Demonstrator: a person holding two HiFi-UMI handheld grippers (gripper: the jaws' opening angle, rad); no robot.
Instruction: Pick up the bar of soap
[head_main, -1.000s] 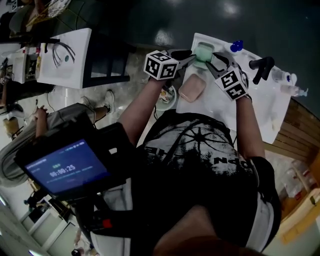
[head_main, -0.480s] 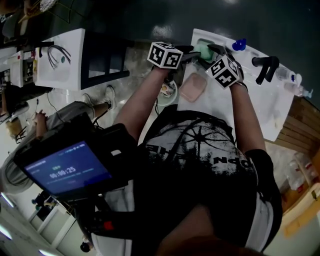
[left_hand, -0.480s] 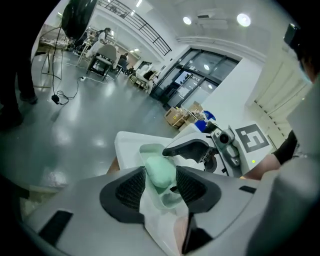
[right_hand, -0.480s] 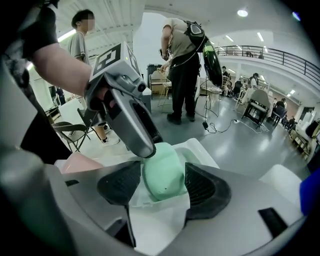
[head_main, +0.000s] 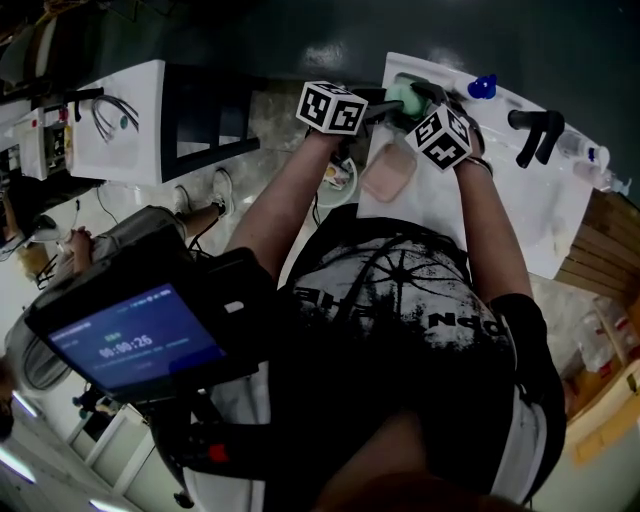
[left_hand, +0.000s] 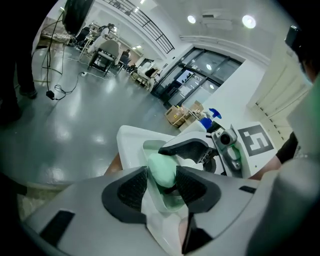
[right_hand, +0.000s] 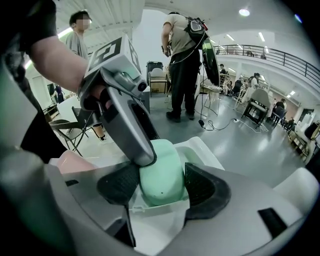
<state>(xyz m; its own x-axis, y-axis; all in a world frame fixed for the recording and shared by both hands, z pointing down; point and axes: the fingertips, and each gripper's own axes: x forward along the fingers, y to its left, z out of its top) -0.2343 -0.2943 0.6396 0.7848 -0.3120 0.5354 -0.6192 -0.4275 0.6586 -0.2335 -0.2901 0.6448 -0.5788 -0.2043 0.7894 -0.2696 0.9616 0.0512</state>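
Right gripper view finds us mid-approach: the pale green bar of soap (right_hand: 160, 170) sits in a white plastic dish (right_hand: 202, 144) at a corner of the white desk (head_main: 535, 200), between the just-opened, wide fingers of our left gripper (left_hand: 161, 186) and right gripper (right_hand: 162, 190), neither gripping; next we should pinch its sides and lift.

The room is a large open hall. The floor (left_hand: 75, 125) is smooth, grey and glossy, and it reflects the round ceiling lights (left_hand: 248, 21) set in a white ceiling. A glazed wall (left_hand: 200, 70) with dark frames closes the far side, and cardboard boxes (left_hand: 176, 114) stand in front of it. A railed upper gallery (right_hand: 270, 54) runs along one wall. Workstations with chairs (left_hand: 102, 56) stand on the open floor. In the head view, a white side table (head_main: 135, 110) stands at the left.
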